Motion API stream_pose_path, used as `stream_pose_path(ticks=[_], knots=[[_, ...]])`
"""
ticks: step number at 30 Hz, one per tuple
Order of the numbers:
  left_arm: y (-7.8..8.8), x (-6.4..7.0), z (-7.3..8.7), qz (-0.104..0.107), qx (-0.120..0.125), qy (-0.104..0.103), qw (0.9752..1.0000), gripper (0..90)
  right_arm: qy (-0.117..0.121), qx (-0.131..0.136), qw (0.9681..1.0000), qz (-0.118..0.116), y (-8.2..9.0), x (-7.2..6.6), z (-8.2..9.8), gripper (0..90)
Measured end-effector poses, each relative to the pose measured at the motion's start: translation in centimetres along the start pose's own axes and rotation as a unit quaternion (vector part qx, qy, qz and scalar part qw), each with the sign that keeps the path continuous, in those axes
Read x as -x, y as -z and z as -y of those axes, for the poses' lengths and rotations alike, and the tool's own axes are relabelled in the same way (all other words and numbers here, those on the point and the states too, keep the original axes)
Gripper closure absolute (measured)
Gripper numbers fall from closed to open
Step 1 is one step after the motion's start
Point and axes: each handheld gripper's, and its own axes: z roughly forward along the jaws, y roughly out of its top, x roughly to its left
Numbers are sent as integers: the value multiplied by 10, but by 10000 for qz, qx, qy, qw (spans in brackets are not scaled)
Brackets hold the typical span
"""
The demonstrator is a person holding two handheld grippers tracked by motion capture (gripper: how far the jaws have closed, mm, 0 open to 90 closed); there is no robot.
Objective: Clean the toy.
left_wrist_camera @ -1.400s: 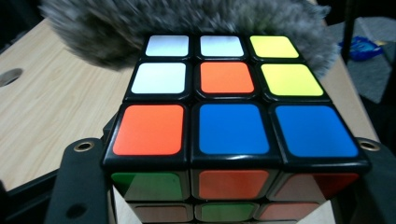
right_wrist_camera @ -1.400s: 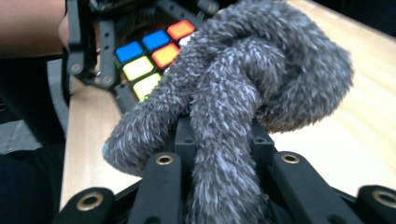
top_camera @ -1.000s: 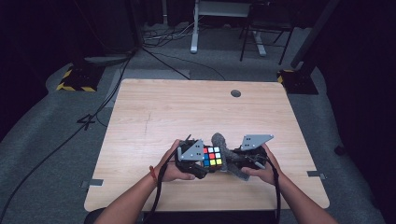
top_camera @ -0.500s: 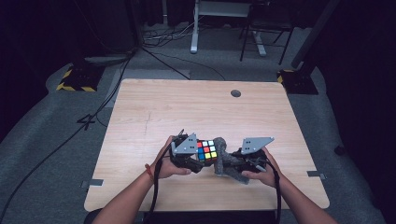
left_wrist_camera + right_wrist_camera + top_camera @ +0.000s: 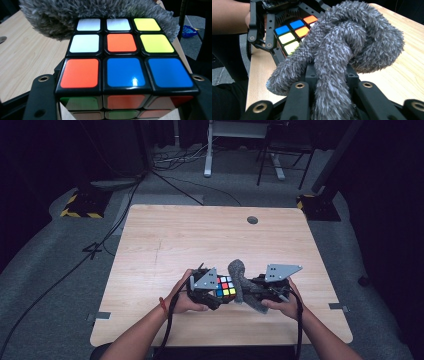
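Now the cube [image 5: 125, 62] sits between the left gripper's [image 5: 212, 295] jaws.

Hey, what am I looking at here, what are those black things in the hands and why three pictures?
A person sits at a wooden table holding a hand-worked two-jaw gripper in each hand. One picture looks down from above; the other two come from small cameras riding on each gripper, looking along its jaws. The left gripper clamps a colour cube; its jaws have just been easing open slightly, with the cube between them. The right gripper is shut on a fuzzy grey cloth, which is pressed against the cube, apparently wiping it.
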Motion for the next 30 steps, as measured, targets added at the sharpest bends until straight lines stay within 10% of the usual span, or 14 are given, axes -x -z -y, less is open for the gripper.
stream_pose_path(ticks=[11,25,30], knots=[[-8,6,-1,-52,-362,-182,9992,336,184,58,9998,-93,-1,-9,-7,734],[9,1,-6,-131,166,-75,9997,337,-387,-768,9963,-9,-15,16,21,734],[9,-1,-4,-83,297,23,9995,336,-498,-477,9973,-241,-13,16,19,733]])
